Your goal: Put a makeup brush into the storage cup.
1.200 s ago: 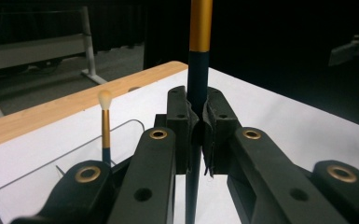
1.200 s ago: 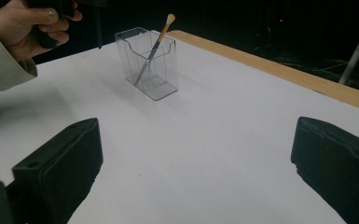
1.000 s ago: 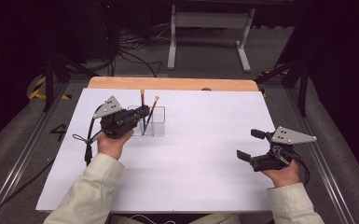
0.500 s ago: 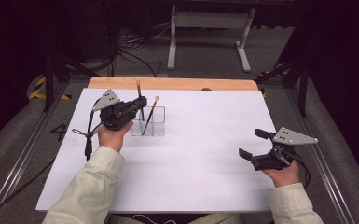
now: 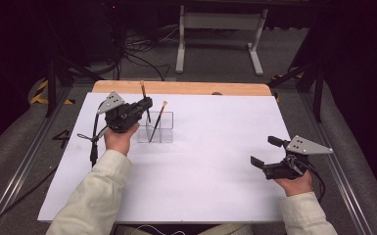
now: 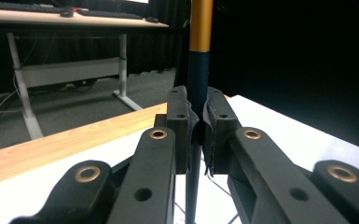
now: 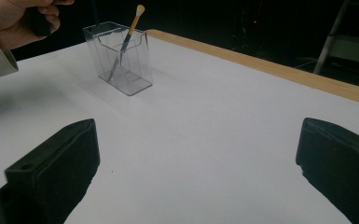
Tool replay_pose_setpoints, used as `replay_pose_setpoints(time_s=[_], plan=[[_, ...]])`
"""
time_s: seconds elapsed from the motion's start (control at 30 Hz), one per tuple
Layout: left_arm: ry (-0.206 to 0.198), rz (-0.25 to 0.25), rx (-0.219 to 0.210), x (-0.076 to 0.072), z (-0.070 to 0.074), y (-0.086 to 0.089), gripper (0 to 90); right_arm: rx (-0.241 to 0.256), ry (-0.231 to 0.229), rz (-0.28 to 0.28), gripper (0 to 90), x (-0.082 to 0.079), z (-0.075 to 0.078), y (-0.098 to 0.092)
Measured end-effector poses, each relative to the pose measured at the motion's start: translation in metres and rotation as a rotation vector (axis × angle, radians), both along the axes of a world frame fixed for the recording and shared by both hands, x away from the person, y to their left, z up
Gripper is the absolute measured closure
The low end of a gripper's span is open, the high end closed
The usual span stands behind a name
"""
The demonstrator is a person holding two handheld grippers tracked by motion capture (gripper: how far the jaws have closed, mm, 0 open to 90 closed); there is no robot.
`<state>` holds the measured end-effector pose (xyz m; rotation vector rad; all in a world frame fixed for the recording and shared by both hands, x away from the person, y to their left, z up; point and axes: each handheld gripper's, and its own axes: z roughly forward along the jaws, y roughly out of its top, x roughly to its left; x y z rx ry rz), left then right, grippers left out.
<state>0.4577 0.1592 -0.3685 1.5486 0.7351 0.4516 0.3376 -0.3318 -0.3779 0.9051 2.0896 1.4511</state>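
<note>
1. From the high view, your left gripper [image 5: 146, 104] is raised at the far left part of the white table [image 5: 215, 191], just beside a clear plastic holder [image 5: 155, 128]. It is clenched on a brush [image 5: 143, 96], which stands nearly upright with its tip up and its lower end reaching toward the holder's left compartment; whether that end is inside it cannot be told from here. A second brush [image 5: 158, 120] leans in the holder, bristles up and tilted to the right. Your left hand [image 5: 118, 138] wraps the gripper's body, a pale sleeve [image 5: 90, 200] behind it. Your right gripper [image 5: 267, 152] sits well apart, near the table's right edge, low over the surface, its jaws spread wide with nothing between them. A wooden strip [image 5: 181, 88] runs along the table's far edge.

2. From the left gripper view, the two black jaws are squeezed tight on the brush handle [image 6: 196, 79], dark blue where the pads meet it and orange-yellow above. The handle runs straight up and down between the pads. A desk [image 6: 51, 18] stands beyond the table.

3. From the right gripper view, your two jaws stand far apart, released, over bare white table [image 7: 205, 140]. Ahead, the clear holder [image 7: 126, 70] stands upright with the leaning brush [image 7: 129, 32] inside, its pale bristles topmost. Your left hand [image 7: 23, 18] is just beside the holder.
</note>
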Motion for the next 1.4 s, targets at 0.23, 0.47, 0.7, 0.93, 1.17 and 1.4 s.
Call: replay_pose_setpoints(time_s=[0.23,0.47,0.7,0.93,1.17,1.4], plan=[[-0.046,0.009,0.021,0.005,-0.005,-0.005,82.7,-0.004,0.006,0.007,0.0,-0.001,0.0,0.001],[-0.034,0.018,0.033,0.007,-0.009,-0.01,82.5,0.001,0.006,0.012,0.0,-0.002,0.0,0.0],[-0.009,0.023,0.032,0.01,-0.014,-0.014,82.5,0.002,0.009,0.022,0.0,-0.002,-0.001,0.001],[0.011,0.015,0.019,0.012,-0.021,-0.016,82.5,0.005,0.017,0.027,0.1,-0.002,-0.001,0.001],[0.023,0.016,0.013,0.012,-0.031,-0.016,82.4,0.016,0.018,0.02,0.5,-0.002,-0.001,-0.001],[0.021,0.023,0.046,0.013,-0.034,-0.018,82.4,0.017,0.021,0.024,1.2,-0.002,-0.001,0.0]])
